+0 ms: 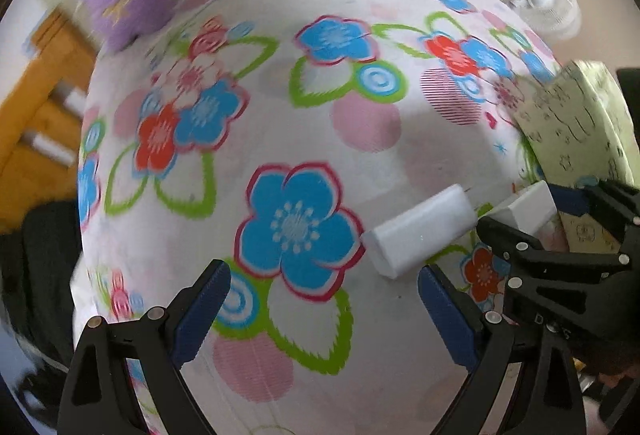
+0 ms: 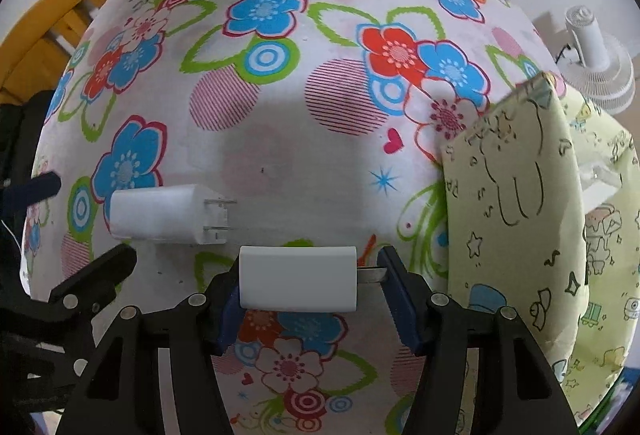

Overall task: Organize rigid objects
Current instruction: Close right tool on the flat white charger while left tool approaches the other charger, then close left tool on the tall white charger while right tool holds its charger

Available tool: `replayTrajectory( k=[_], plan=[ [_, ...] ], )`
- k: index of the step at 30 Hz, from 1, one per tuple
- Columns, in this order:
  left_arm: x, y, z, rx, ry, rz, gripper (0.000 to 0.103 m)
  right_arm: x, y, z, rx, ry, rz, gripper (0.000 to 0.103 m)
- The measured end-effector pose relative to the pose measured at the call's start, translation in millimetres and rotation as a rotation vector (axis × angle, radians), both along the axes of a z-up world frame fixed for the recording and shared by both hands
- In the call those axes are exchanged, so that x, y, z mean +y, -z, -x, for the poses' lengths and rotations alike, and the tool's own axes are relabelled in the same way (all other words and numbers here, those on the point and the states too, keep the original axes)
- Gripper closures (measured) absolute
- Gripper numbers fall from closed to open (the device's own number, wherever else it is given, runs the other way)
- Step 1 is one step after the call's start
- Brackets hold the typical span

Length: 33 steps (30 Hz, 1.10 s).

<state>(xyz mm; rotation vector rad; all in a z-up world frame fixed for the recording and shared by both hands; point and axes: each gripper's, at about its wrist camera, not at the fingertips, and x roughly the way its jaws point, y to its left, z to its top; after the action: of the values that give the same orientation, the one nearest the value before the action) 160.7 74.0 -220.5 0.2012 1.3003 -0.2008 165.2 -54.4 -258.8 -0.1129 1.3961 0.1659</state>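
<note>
Two white chargers. Right hand-held gripper (image 2: 310, 285): clamped endwise on one charger (image 2: 298, 279), long axis across the frame, prong (image 2: 372, 273) pointing right against the right finger. Left hand-held gripper (image 1: 324, 299): wide open, empty. Second charger (image 2: 164, 215) lies on the floral counter (image 2: 320, 163), lower left, prongs pointing right. Left view motion-blurred; pale green box (image 2: 516, 203) cut off at right.

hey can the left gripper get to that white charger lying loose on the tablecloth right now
Probably yes. The left gripper is open and empty, and the loose white charger lies just ahead of its right finger with bare tablecloth between. The right gripper, holding the other charger, sits close beside it and may crowd the approach.
</note>
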Motion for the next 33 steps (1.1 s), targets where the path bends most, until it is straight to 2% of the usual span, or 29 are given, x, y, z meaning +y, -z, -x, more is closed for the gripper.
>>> replayTrajectory(
  k=[4, 9, 14, 17, 21, 24, 29, 33],
  plan=[
    [-15.7, 3.8, -9.5, 0.0, 0.14, -0.034, 0.007, -7.5, 2.7, 1.4, 0.014, 0.03, -0.003, 0.039],
    [-35.2, 10.0, -17.2, -0.008, 0.317, -0.118, 0.007, -11.0, 5.3, 1.8, 0.012, 0.06, 0.006, 0.039],
    [-40.6, 15.7, -23.4, 0.016, 0.4, -0.113, 0.007, -13.6, 11.1, 6.3, 0.039, 0.115, 0.003, 0.039],
    [-45.9, 19.5, -25.6, 0.027, 0.455, -0.104, 0.011, -16.3, 13.1, 12.9, 0.043, 0.133, 0.01, 0.039],
    [-54.1, 24.1, -28.5, 0.033, 0.512, -0.116, 0.02, -19.1, 12.7, 17.4, 0.048, 0.163, 0.015, 0.039],
    [-60.9, 28.1, -29.8, 0.054, 0.553, -0.093, 0.028, -21.7, 12.6, 21.8, 0.052, 0.184, 0.024, 0.039],
    [-69.0, 27.9, -24.9, 0.076, 0.616, -0.053, 0.052, -23.8, 11.3, 29.3, 0.051, 0.195, 0.039, 0.039],
    [-75.2, 30.1, -17.9, 0.054, 0.629, -0.091, 0.068, -33.0, 11.6, 33.2, 0.061, 0.22, 0.007, 0.039]
  ],
)
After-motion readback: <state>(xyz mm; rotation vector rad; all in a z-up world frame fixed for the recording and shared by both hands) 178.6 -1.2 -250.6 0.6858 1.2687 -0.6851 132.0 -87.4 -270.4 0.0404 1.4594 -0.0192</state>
